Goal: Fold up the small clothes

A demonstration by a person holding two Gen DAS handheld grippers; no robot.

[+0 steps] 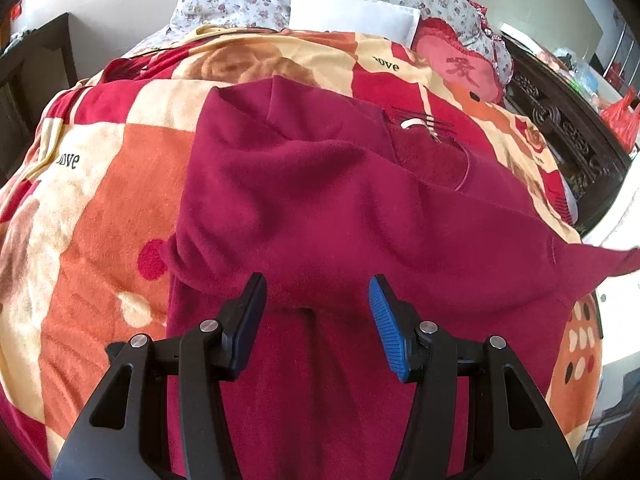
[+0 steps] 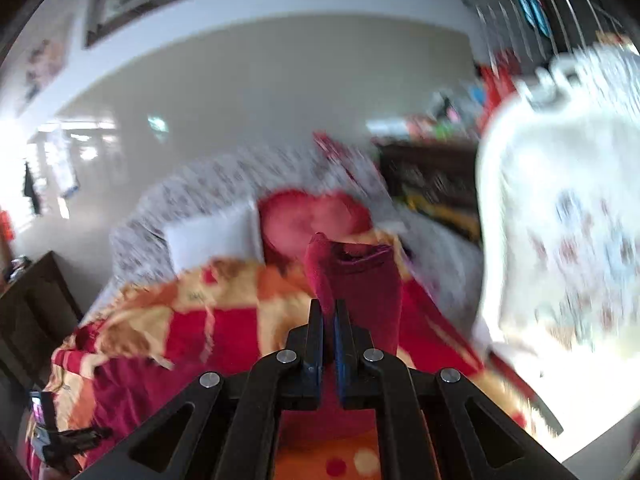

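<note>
Your left gripper (image 1: pixel 318 286) hangs with its jaws wide apart, gripping nothing, low over the dark red fleece garment (image 1: pixel 320 208) spread on the bed's orange-and-red blanket (image 1: pixel 100 208). Your right gripper (image 2: pixel 329 308) is pinched together on a sleeve (image 2: pixel 356 276) of that same garment, lifting it clear of the blanket so the cuff stands open beyond the fingertips; that view is smeared with motion, so the arm is likely mid-swing. From the left view, the sleeve stretches off to the right edge, taut. Progress looks early: the body lies roughly flat but rumpled, one layer already lapped over near your left jaws, no neat packet yet. The sleeve wants bringing across, then the body doubling. A white pillow (image 1: pixel 352 12) and a red heart cushion (image 1: pixel 456 60) sit at the bed's head.
</note>
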